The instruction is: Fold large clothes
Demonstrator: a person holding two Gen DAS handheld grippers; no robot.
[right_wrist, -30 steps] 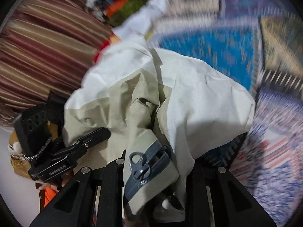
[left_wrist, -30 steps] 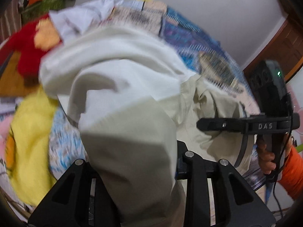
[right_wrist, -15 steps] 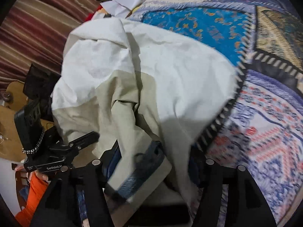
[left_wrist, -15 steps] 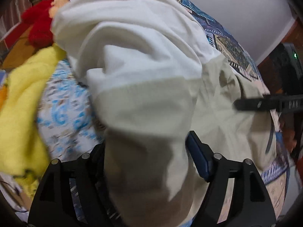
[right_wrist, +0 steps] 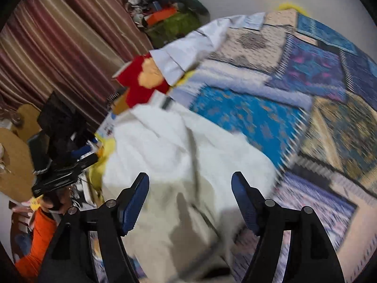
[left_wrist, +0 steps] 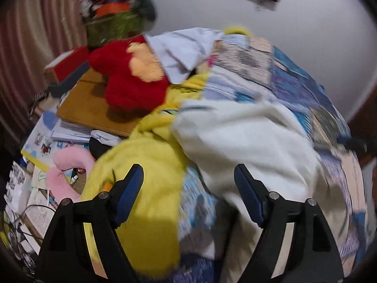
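Patchwork bedspread (right_wrist: 247, 115) covers one bed and fills both views, with one striped curtain (right_wrist: 59, 47) at ten o'clock. One large cream garment (right_wrist: 188, 165) lies in a loose heap on it, at the middle of the right view and at three o'clock in the left. Beside it lie one yellow cloth (left_wrist: 146, 165), one red plush toy (left_wrist: 127, 80) and one white shirt (left_wrist: 179, 54).

Both left tongs (left_wrist: 188, 188) and right tongs (right_wrist: 190, 193) stand wide, having just opened, gripping nothing. As I judge it, the released heap may slump out of its fold, or a regrasp may catch the yellow cloth too.
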